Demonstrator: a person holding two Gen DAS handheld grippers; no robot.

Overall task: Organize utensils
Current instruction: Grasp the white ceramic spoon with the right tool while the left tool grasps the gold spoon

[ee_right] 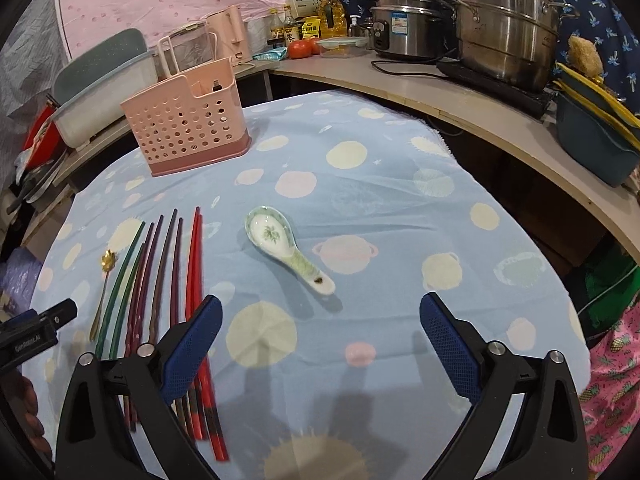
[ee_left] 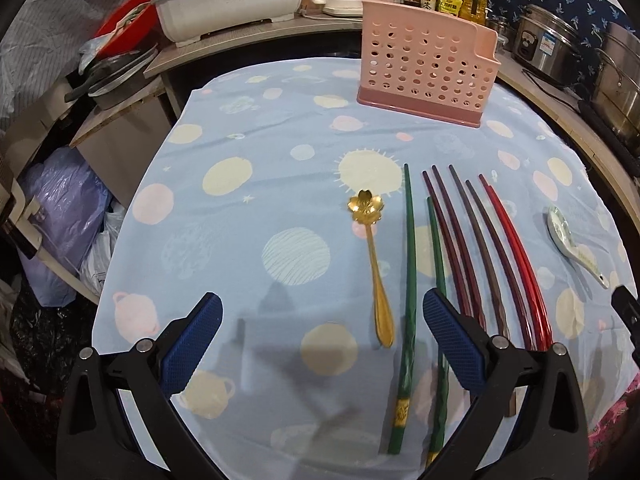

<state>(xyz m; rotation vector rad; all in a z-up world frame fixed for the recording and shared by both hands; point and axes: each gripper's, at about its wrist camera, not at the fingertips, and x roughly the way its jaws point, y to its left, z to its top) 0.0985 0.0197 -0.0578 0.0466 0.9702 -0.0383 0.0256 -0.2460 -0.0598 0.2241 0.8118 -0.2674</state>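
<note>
Now both my grippers hang wide open over the blue spotted cloth [ee_left: 248,128], holding nothing.

From the left: my left gripper [ee_left: 322,340] has its jaws spread, with the gold flower spoon [ee_left: 374,264] and one green chopstick [ee_left: 409,280] lying flat in the gap between the pads — untouched; the second green chopstick [ee_left: 438,264] passes under the right pad [ee_left: 452,340]. Next come the dark maroon and brown chopsticks [ee_left: 472,240], then the red pair [ee_left: 516,252], all roughly parallel with tips pointing away from me. The pink perforated holder [ee_left: 428,68] stands upright at the far edge of the cloth, well apart from them. Further right, my right gripper [ee_right: 320,340] is just as wide, and the white ceramic spoon [ee_right: 280,244] lies bowl-up ahead of it — near, not touching.
</note>
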